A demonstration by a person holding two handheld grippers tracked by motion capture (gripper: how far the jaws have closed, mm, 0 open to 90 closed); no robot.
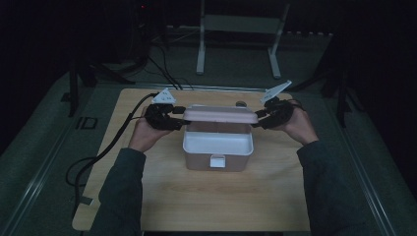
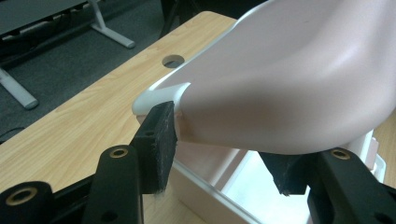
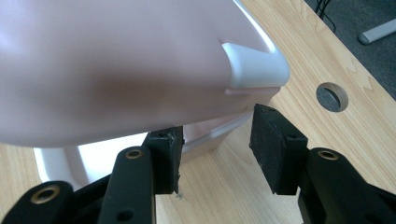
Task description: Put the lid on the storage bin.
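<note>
Lid handling on a pink plastic storage box [image 1: 218, 156], sitting about dead centre on the wooden table [image 1: 162, 206]. Its pink lid [image 1: 220, 114] is up off the box, hovering roughly level just above the open top, with a gripper at each end.

Left gripper [image 1: 169, 116] is at the lid's 9 o'clock end. In the left gripper view its jaws straddle the lid's corner, with one pad [image 2: 159, 144] touching just beside the white latch tab [image 2: 161, 95] and the other tucked under the lid, so I'd call that pinching the lid.

Right gripper [image 1: 263, 118] is at the 3 o'clock end, and this is the sketchy part. In the right gripper view its pads [image 3: 275, 151] stand spread with bare table between them, and the lid's white corner tab [image 3: 254, 67] sits above that gap, not clamped. So it looks like it's just letting go, or hasn't grabbed.

What could go wrong, my guess: with one real grip, the free end could sag or swing down, and the lid could twist out of the left pads, clip the box rim and shove the box, or drop in crooked. There's a cable hole [image 3: 331, 96] at the table's 1 o'clock, not in the way
</note>
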